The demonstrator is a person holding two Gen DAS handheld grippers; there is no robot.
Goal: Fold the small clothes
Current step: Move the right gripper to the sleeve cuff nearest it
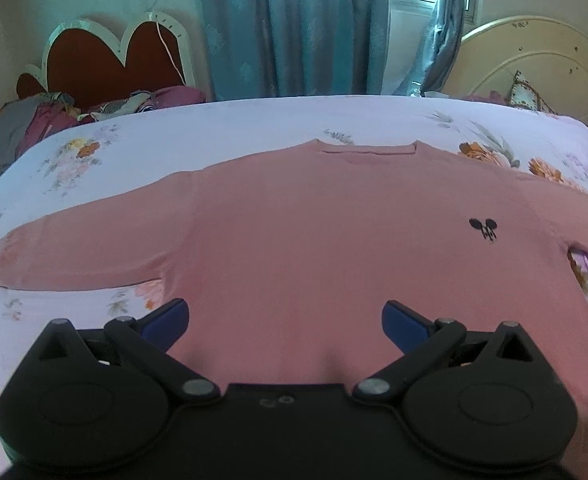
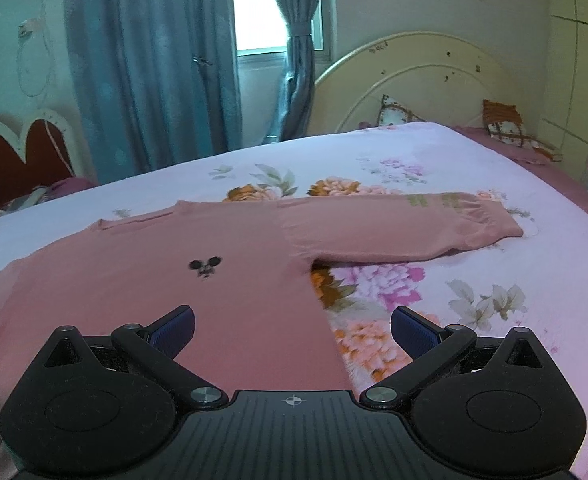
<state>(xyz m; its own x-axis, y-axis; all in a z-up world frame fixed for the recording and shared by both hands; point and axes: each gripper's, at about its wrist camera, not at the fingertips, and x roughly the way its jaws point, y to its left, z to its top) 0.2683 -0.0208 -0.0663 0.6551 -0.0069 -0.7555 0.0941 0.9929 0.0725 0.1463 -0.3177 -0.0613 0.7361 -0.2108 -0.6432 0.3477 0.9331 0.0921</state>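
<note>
A pink long-sleeved sweater point(image 1: 314, 232) lies flat on the bed, front up, collar away from me, both sleeves spread out. A small black mouse logo point(image 1: 484, 229) is on its chest; it also shows in the right wrist view point(image 2: 205, 266). My left gripper point(image 1: 283, 320) is open and empty over the sweater's lower left part, near the left armpit. My right gripper point(image 2: 291, 328) is open and empty over the sweater's point(image 2: 181, 280) lower right edge. The right sleeve point(image 2: 406, 232) stretches out to the right.
The bed has a white floral sheet point(image 2: 474, 300). A cream headboard point(image 2: 426, 76) with pillows point(image 2: 502, 120) is at the right. A second bed with a red heart-shaped headboard point(image 1: 113, 60) and heaped clothes point(image 1: 53, 116) stands at the left. Blue curtains point(image 1: 294, 28) hang behind.
</note>
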